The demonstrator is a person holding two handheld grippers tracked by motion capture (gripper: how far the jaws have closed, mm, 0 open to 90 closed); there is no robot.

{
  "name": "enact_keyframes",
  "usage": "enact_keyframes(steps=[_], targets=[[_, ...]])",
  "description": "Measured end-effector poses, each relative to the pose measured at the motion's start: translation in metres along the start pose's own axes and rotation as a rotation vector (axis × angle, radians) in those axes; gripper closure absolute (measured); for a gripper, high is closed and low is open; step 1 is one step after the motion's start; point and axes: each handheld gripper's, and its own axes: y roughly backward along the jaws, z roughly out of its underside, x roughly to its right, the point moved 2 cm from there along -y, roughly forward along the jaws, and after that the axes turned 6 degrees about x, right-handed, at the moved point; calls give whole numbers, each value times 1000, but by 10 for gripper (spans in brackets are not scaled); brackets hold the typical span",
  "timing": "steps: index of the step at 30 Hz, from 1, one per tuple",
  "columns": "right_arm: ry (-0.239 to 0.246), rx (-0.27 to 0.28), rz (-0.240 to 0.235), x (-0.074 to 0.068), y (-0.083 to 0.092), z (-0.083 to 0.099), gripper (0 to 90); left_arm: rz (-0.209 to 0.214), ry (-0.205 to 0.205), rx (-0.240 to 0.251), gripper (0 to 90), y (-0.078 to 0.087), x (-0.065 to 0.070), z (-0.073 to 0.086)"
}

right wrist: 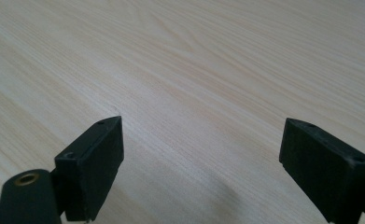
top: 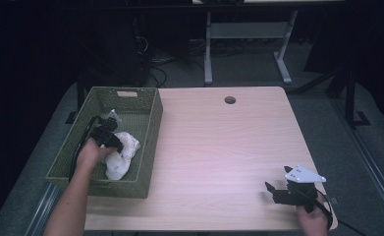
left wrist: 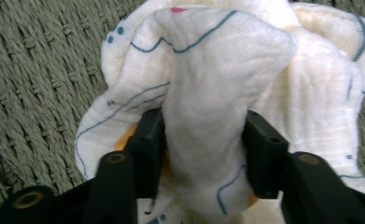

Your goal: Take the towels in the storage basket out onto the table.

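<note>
Down in the green woven basket (top: 145, 142) at the bench's (top: 219, 147) left edge, the left tongs (left wrist: 203, 140) pinch a fold of the white cloth (left wrist: 217, 93). Right tongs (right wrist: 201, 163) hover spread over bare pale wood at the near right corner. Dark room behind, grey floor (top: 248, 64), desk legs (top: 208, 49).
</note>
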Motion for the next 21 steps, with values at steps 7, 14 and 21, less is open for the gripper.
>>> enact_keyframes(steps=[7,14,21], targets=[[4,-5,0,-1,-2,0,133,-3,-10,-17,659,0,2,-1],[4,-4,-1,-1,-2,0,133,22,32,-3,682,1,-1,0],[3,-6,-7,-3,-3,0,133,24,37,-6,700,1,-1,0]])
